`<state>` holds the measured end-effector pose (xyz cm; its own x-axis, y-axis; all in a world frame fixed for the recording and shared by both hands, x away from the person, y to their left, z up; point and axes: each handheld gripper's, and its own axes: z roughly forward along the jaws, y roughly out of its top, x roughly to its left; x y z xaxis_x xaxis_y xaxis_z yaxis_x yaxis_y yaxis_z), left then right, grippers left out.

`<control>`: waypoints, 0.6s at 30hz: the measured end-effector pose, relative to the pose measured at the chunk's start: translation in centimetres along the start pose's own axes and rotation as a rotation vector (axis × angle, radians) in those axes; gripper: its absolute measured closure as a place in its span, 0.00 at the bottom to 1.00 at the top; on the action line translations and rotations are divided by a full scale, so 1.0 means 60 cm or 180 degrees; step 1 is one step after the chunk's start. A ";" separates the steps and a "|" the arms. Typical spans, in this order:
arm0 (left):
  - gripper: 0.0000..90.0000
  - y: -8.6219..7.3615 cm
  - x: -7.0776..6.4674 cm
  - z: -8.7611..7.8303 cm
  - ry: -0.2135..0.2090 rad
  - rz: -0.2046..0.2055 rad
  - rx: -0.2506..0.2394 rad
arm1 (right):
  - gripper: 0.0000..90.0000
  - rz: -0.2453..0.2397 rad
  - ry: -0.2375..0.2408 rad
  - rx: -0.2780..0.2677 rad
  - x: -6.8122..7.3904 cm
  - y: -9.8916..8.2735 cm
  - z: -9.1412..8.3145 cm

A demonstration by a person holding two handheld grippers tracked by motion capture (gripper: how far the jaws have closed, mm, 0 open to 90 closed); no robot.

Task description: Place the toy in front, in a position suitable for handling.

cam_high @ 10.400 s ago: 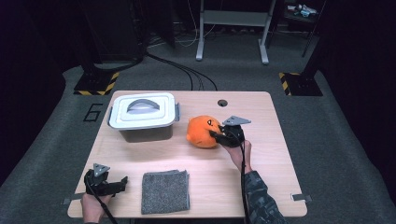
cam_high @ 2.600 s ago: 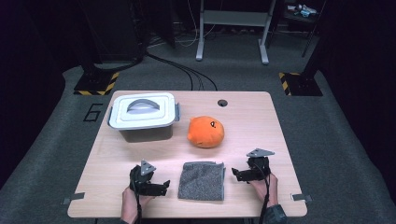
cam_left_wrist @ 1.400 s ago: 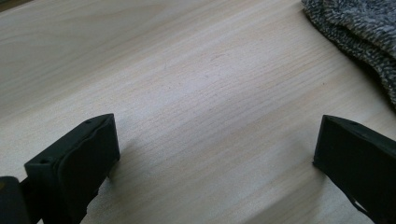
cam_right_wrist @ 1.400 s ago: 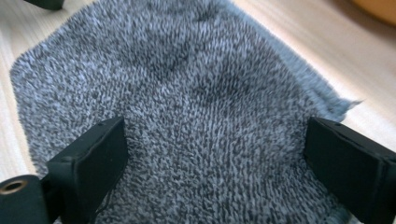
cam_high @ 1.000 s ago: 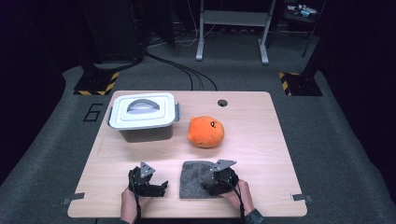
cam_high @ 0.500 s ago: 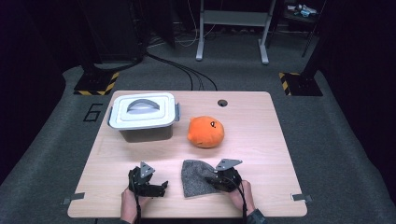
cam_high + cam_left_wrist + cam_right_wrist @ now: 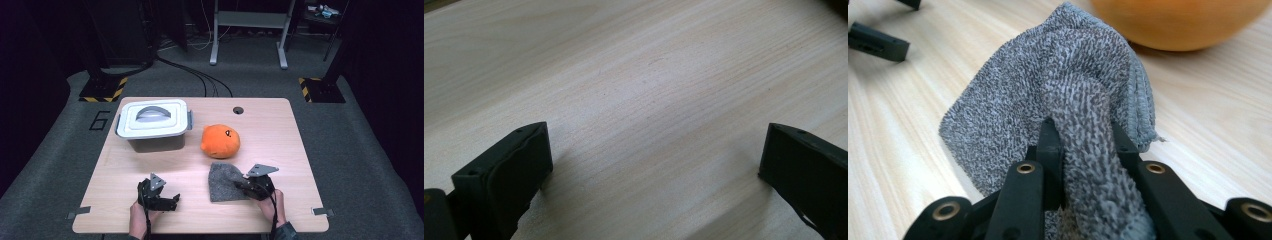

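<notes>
A grey terry cloth (image 7: 222, 181) lies bunched on the wooden table (image 7: 280, 130), near its front edge. My right gripper (image 7: 252, 186) is shut on the cloth's right side. Its jaws have just been closing, and a raised fold of cloth (image 7: 1068, 90) is pinched between them at the right gripper (image 7: 1083, 135). An orange plush ball (image 7: 220, 141) sits just beyond the cloth; the plush (image 7: 1178, 20) is close behind the fold. My left gripper (image 7: 162, 197) rests at the front left. The left gripper (image 7: 654, 160) is open over bare wood, with nothing between its jaws.
A white lidded box (image 7: 152, 122) with a handle stands at the back left. A cable hole (image 7: 238, 110) is in the table's far edge. The left gripper's jaw tip (image 7: 878, 42) lies off to one side of the cloth.
The right gripper closed on the cloth and moved right and slightly up, pulling the cloth into a bunched fold and dragging its left edge rightward. The left gripper stayed put.
</notes>
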<state>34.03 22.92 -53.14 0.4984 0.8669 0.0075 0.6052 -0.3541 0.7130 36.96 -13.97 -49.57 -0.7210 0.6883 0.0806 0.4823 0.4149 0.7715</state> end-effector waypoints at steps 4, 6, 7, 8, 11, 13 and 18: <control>0.00 0.000 0.000 0.000 -0.0005 0.0001 0.0004 | 0.82 0.0054 -0.0130 -0.0022 -0.022 -0.007 -0.019; 0.00 0.000 0.000 0.000 -0.0004 -0.0007 -0.0003 | 0.82 0.0085 -0.0197 -0.0028 -0.032 -0.012 -0.027; 0.00 0.000 0.000 0.000 -0.0004 -0.0004 0.0000 | 0.82 0.0088 -0.0214 -0.0032 -0.036 -0.013 -0.029; 0.00 0.000 0.000 0.000 -0.0004 -0.0004 -0.0001 | 0.82 0.0105 -0.0261 -0.0029 -0.043 -0.015 -0.034; 0.00 0.000 0.000 0.000 -0.0004 -0.0008 -0.0004 | 0.82 0.0170 -0.0338 -0.0037 -0.060 -0.020 -0.043; 0.00 0.000 0.000 0.000 -0.0003 -0.0008 -0.0002 | 0.82 0.0197 -0.0392 -0.0028 -0.072 -0.023 -0.049; 0.00 0.000 0.000 0.000 -0.0004 -0.0009 -0.0002 | 0.82 0.0243 -0.0498 -0.0006 -0.101 -0.030 -0.057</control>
<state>34.02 22.90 -53.15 0.4975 0.8674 0.0046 0.6061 -0.3514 0.7135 38.78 -20.95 -49.26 -0.5960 0.8020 0.0400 0.5316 0.3568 0.7682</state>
